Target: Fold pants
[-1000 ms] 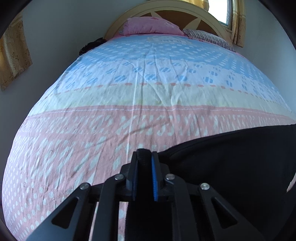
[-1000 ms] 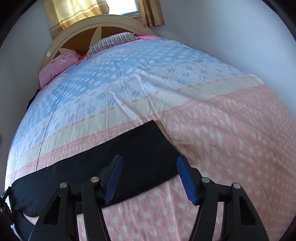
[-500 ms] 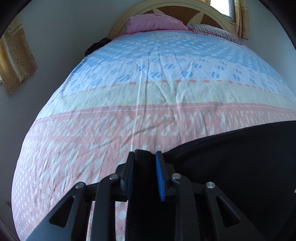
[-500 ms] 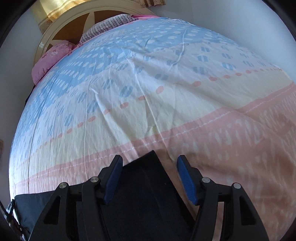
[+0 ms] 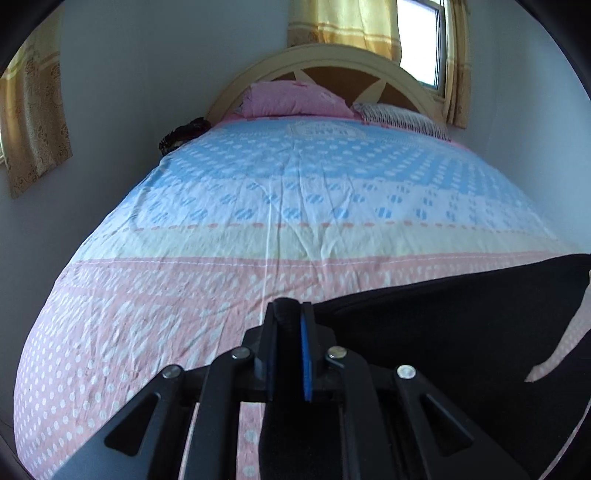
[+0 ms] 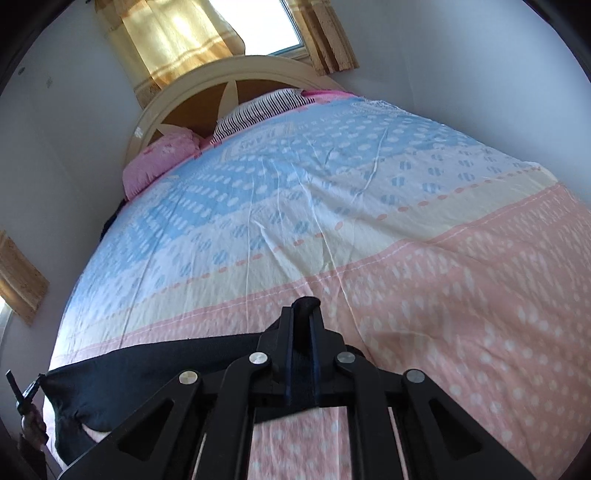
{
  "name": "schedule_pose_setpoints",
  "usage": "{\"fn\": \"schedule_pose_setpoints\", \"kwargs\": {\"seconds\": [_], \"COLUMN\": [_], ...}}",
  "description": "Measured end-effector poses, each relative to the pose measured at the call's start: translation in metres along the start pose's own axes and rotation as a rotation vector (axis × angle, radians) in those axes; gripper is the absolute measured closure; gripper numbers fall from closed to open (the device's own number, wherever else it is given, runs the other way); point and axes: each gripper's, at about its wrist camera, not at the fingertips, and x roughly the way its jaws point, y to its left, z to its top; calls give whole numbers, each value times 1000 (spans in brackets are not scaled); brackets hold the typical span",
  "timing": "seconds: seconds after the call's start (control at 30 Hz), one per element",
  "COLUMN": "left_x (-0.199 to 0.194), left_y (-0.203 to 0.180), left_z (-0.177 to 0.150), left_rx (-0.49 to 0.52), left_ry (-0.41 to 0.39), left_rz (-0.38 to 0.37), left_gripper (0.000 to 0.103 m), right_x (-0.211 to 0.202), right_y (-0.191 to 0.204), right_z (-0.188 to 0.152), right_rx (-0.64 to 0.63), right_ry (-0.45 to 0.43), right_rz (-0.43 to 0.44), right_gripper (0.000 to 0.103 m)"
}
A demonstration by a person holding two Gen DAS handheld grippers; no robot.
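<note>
Across the bed (image 5: pixel 184 314), both grippers, left (image 5: pixel 290 325) and right (image 6: pixel 301 332), are pinching the black pants (image 6: pixel 155 373); next, lifting and folding over.

bed (image 5: pixel 295 206) wearing a pink-blue dotted sheet, cream arched headboard (image 5: pixel 325 59), pink pillow (image 5: pixel 295 99), striped pillow (image 6: pixel 258 110), pale walls (image 5: pixel 147 74), daylight coming through a yellow-curtained window (image 6: pixel 266 26)

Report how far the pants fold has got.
Done: both grips are made. The left gripper is shut on one end of the black pants; the right gripper has just closed on the other end. In hand: the pants hang stretched between them, above the bedspread. Left: no fold shows yet, so every fold and the laying down remain.
</note>
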Motion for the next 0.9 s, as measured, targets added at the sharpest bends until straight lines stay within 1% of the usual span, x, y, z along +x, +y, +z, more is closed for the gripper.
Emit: {"fn": "schedule_pose_setpoints", "kwargs": {"seconds": [0.13, 0.2, 0.3, 0.4, 0.47, 0.6, 0.67, 0.73, 0.77, 0.8, 0.87, 0.9], "left_x": [-36, -50, -66, -78, -80, -71, -68, -71, -71, -72, -75, -78], "left_y": [9, 10, 12, 13, 13, 5, 6, 9, 9, 8, 7, 7], "left_z": [-20, -32, -50, -71, -86, -117, -128, -132, -132, -132, -133, -133], "left_rx": [-32, -31, -18, -9, -2, 55, 59, 42, 39, 40, 49, 55], "left_ry": [-43, -51, -59, -56, -42, 11, 16, -3, -5, -9, -17, -21], "left_rz": [-69, -85, -110, -139, -154, -129, -117, -126, -127, -126, -119, -115], "left_gripper": [92, 92, 92, 92, 92, 92, 91, 91, 91, 91, 91, 91], "right_x": [-56, -82, -110, -125, -127, -121, -120, -128, -135, -143, -161, -167], "right_y": [-4, -8, -16, -30, -43, -55, -55, -52, -45, -36, -8, 7], "right_z": [-28, -48, -77, -103, -121, -150, -157, -159, -158, -157, -157, -156], "right_rx": [9, 17, 31, 47, 63, 36, 16, 14, -6, -38, -119, -161], "right_ry": [-65, -88, -102, -75, -38, 37, 60, 42, 24, 4, -53, -68], "right_rz": [37, 56, 63, 48, 28, -33, -74, -94, -122, -142, -147, -133], "right_gripper": [96, 96, 96, 96, 96, 96, 94, 83, 67, 59, 59, 59]}}
